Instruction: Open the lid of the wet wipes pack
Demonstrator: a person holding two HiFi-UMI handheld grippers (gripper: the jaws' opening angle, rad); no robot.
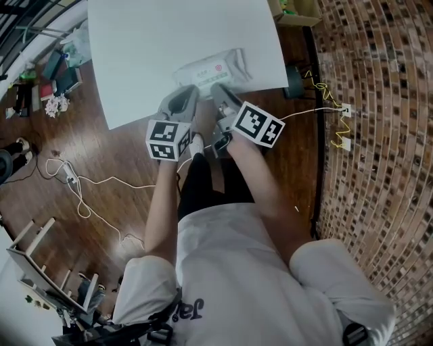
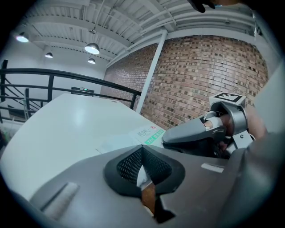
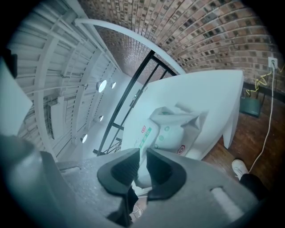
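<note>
A white wet wipes pack (image 1: 215, 66) with a green and red label lies near the front edge of the white table (image 1: 169, 34). Both grippers meet at its near end. My left gripper (image 1: 184, 96) is shut, and in the left gripper view a thin white sliver of the pack's edge sits pinched between its jaws (image 2: 142, 165). My right gripper (image 1: 219, 89) reaches in beside it; its jaws (image 3: 141, 165) stand almost together on a white part of the pack (image 3: 171, 129). Whether that part is the lid's tab I cannot tell.
The table's front edge runs just under the grippers, above a wooden floor with white cables and a power strip (image 1: 67, 177). A brick wall (image 1: 379, 101) stands at the right. A cardboard box (image 1: 298, 10) sits by the far right corner, and a wooden rack (image 1: 40, 270) is lower left.
</note>
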